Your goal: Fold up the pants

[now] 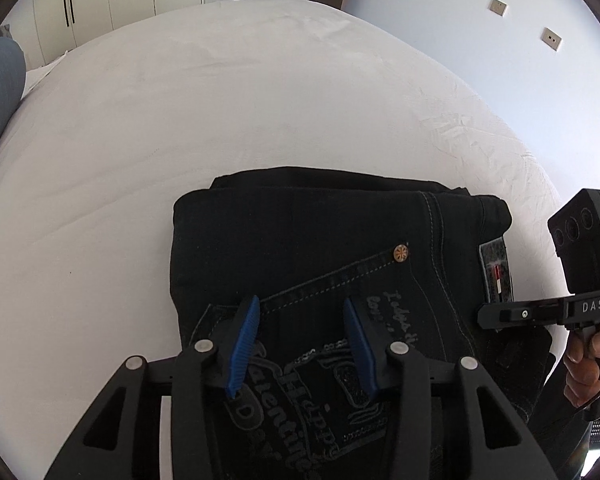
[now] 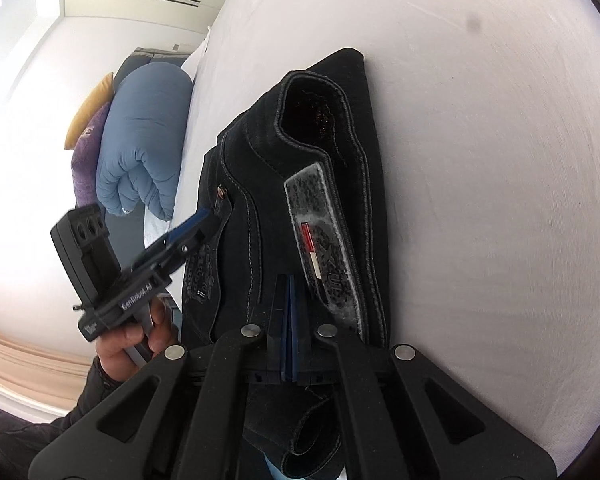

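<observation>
Your black jeans lie folded into a thick stack on the white bed, at its near edge, with bare sheet stretching far beyond them. Back pocket faces up, with grey embroidered lettering and a copper rivet at the pocket corner. The waistband label, grey with a small red stripe, sits on the right end of the stack. Your left hand-held gripper hangs over the pocket, blue pads partly apart with only denim showing below them; you cannot tell from either view whether the tips touch the cloth, and nothing is pinched between them. In the right wrist view the same gripper reaches in from the left at the stack's left edge, your left hand on its handle. Your right hand-held gripper has its blue pads pressed flat together, no gap, nothing between them; it points at the waistband end beside the label, over the jeans. From the left wrist view it comes in from the right just by the label, your right hand wrapped round the grip. Far left off the bed: a rolled blue duvet, a purple cushion, a yellow cushion. White wardrobe doors stand beyond.
</observation>
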A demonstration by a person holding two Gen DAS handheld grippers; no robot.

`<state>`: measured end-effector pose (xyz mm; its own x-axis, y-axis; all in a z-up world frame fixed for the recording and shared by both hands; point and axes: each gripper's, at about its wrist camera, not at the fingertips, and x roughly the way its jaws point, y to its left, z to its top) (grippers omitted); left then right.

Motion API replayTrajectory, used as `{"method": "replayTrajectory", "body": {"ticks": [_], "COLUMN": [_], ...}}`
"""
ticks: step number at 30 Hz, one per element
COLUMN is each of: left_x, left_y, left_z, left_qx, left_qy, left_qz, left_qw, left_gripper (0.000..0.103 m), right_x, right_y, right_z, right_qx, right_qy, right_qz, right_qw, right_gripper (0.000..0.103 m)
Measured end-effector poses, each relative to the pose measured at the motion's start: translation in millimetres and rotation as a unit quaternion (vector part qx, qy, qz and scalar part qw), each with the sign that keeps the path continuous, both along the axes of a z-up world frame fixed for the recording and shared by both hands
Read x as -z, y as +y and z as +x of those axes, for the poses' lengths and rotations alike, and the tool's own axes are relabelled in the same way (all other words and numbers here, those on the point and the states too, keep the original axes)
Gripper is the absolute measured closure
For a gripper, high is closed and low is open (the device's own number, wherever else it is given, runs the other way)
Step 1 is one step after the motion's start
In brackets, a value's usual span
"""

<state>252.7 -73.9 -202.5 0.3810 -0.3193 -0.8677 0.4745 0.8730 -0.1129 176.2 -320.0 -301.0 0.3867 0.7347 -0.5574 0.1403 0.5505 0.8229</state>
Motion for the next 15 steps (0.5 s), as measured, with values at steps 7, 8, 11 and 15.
{"method": "replayTrajectory", "body": {"ticks": [7, 8, 11, 15], "left_x": [-8.0, -8.7, -9.9, -12.0], "left_y": [16.1, 17.4, 20.4, 24.9], "left_z": [-25.6, -29.3, -42.3, -67.7], "left_qx": [-0.007, -0.007, -0.008, -0.007], "left_qy": [-0.004, -0.006, -0.013, -0.030], "left_qz": [-0.002, 0.000, 0.005, 0.020], "left_qw": [1.0000, 1.0000, 0.9999, 0.9993], "left_gripper": [0.056, 0.056, 0.056, 0.050], "right_x": [-0.1, 0.8, -0.1, -10.4], "right_y": [-10.7, -14.8, -16.0, -10.9], "right_z": [-6.9, -7.9, -10.5, -17.2], "right_qx": [0.010, 0.011, 0.014, 0.010], "right_qy": [0.001, 0.001, 0.002, 0.001], "right_qz": [-0.006, -0.006, -0.008, -0.037], "right_qw": [1.000, 1.000, 1.000, 0.999], "right_gripper": [0.103, 0.103, 0.103, 0.103]}}
